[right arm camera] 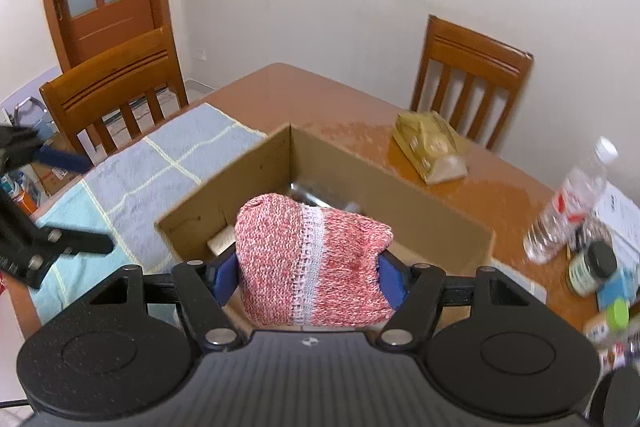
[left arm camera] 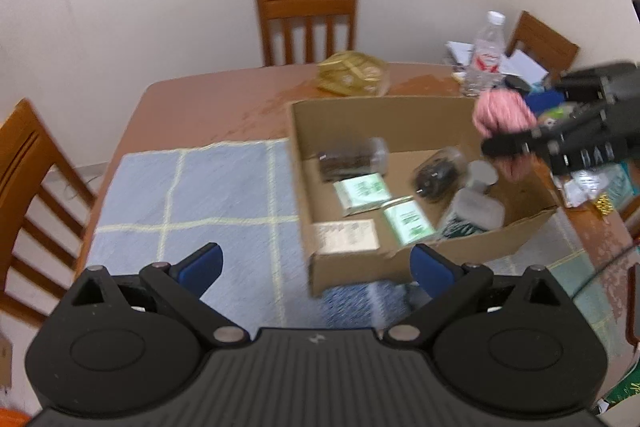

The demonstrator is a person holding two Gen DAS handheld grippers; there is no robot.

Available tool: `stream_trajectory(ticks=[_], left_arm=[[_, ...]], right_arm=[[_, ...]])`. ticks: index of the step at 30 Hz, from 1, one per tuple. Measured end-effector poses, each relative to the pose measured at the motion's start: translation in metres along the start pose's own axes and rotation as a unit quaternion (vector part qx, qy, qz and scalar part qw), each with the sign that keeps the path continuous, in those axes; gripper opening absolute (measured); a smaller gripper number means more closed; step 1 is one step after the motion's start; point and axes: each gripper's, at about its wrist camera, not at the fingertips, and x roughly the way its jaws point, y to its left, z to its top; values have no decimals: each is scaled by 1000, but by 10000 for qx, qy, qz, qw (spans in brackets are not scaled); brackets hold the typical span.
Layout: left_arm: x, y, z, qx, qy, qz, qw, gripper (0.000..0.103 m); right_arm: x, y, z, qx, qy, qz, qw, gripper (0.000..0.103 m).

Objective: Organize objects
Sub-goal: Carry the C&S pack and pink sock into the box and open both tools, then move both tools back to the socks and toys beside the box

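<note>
The right tongs (right arm camera: 308, 273) hold a bundled pink-and-white knitted cloth (right arm camera: 310, 261), their blue pads pressed into its two flanks, and the bundle hangs just above the near right part of the open brown cardboard box (right arm camera: 400, 203) that sits on the reddish-brown wooden counter (right arm camera: 328, 95). That is the relation the coming move likely turns on: the box's hollow lies directly ahead of and below the held cloth, so a short lowering should put it inside. The cloth's longer side runs across the tongs, from pad to pad. In the left wrist view the same pink bundle (left arm camera: 505, 115) shows over the box's far right corner, gripped by the dark fingers. The left tongs (left arm camera: 316, 265) stand wide with nothing between them, over the blue checked mat (left arm camera: 192, 195) near the box's front left corner (left arm camera: 316, 275); the right hand is plainly the nearer one for this drop. The box already holds a dark clear-sided packet (left arm camera: 354, 159), two green-and-white packets (left arm camera: 362, 190), a pale cream carton (left arm camera: 346, 235), a dark round jar lying on its side (left arm camera: 438, 175) and a greyish lidded tub (left arm camera: 478, 205); free floor remains toward the right wall. Outside the box stand a gold wrapped parcel (right arm camera: 430, 145) and a clear plastic water bottle (right arm camera: 572, 203) among blurred clutter.
</note>
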Motion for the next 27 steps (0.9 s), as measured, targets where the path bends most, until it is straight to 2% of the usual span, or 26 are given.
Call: stream_trajectory(ticks=[4, 9, 17, 27], left_arm=[[-5, 10, -11, -86, 47, 231, 9997, 100], [-7, 16, -25, -212, 131, 335, 9991, 100], [-2, 14, -39, -252, 175, 305, 9991, 100], [8, -4, -59, -186, 138, 401, 9989, 100]], right_arm=[[18, 3, 21, -141, -47, 12, 9999, 75], [27, 9, 30, -282, -218, -112, 9993, 102], [20, 23, 17, -397, -139, -179, 9990, 103], [-6, 28, -17, -7, -108, -305, 9995, 103]])
